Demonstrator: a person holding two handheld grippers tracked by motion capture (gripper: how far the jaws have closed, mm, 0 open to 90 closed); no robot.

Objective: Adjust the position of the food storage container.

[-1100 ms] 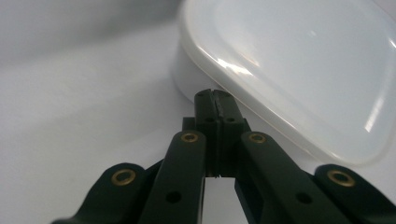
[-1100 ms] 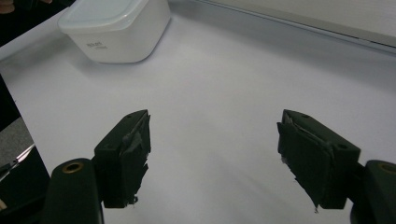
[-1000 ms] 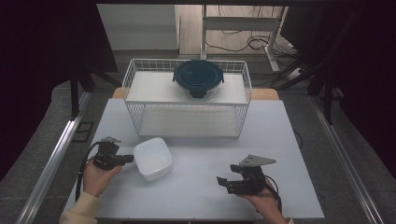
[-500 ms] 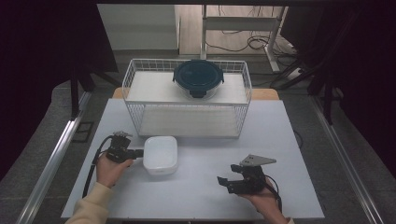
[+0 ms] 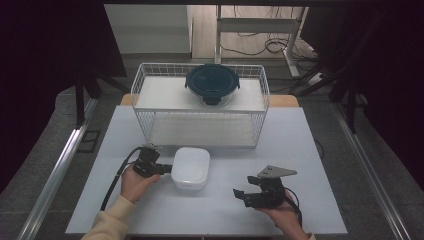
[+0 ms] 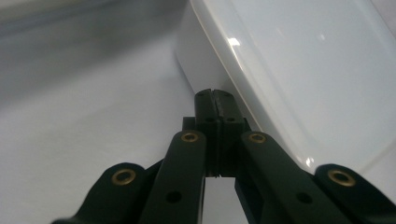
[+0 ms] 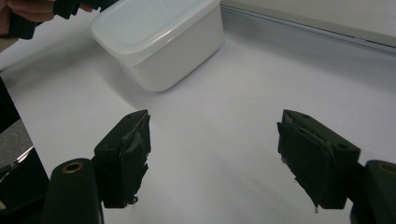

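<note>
White plastic, a lidded container [image 5: 190, 167] sits on the pale table [image 5: 310, 150] just in front of the wire basket [image 5: 200, 107], near the centre. My left gripper [image 5: 162, 169] is at the container's nine o'clock side, jaws clenched tight together with nothing between them, tips at its wall just under the lid's rim. My right gripper [image 5: 240, 195] rests on the table at the container's four o'clock, well apart, jaws spread wide and empty.
</note>
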